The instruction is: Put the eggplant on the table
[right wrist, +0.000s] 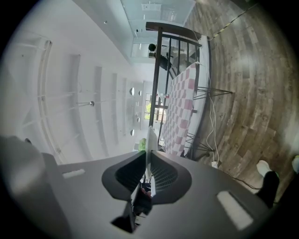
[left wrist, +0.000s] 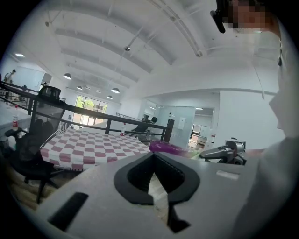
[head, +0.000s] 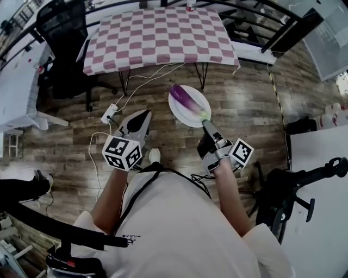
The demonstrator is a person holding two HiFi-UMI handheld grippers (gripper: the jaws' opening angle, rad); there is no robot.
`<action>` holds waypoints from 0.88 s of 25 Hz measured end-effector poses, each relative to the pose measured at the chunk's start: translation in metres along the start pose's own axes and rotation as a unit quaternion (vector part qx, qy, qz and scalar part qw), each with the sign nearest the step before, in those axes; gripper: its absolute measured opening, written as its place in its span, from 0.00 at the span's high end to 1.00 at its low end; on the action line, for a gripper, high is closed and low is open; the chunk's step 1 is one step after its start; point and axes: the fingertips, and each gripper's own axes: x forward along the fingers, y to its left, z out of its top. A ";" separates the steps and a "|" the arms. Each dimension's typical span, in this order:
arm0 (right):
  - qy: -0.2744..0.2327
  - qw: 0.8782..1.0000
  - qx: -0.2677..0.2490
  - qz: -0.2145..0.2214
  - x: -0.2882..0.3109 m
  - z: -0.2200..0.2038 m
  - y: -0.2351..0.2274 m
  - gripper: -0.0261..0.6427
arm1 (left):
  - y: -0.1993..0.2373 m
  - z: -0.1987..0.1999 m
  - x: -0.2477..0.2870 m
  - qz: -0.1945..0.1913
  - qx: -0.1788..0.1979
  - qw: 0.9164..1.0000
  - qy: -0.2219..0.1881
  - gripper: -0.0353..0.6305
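Note:
A purple eggplant with a green stem lies on a white plate, held in the air over the wooden floor. My right gripper is shut on the plate's near rim. In the right gripper view the plate shows edge-on between the jaws, with the green stem beside it. The table with a red and white checked cloth stands ahead, beyond the plate. My left gripper hangs left of the plate, shut and holding nothing. Its own view shows the eggplant to the right and the table ahead.
A small bottle stands at the table's far edge. A black office chair sits left of the table. A white power strip with cables lies on the floor. A black stand and a white tabletop are at my right.

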 end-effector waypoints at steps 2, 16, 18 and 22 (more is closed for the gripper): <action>-0.009 1.000 -0.001 0.002 0.015 0.002 0.002 0.90 | 0.014 0.008 0.009 -0.011 0.002 1.000 0.000 0.94; -0.041 0.999 -0.001 -0.007 0.102 -0.002 -0.001 0.90 | 0.109 0.034 0.032 -0.035 0.013 0.999 0.009 0.94; -0.042 0.999 0.000 -0.007 0.111 -0.002 -0.002 0.90 | 0.120 0.036 0.033 -0.033 0.016 0.999 0.009 0.94; -0.045 0.999 0.006 -0.009 0.124 -0.003 -0.003 0.90 | 0.136 0.036 0.032 -0.028 0.014 0.999 0.011 0.94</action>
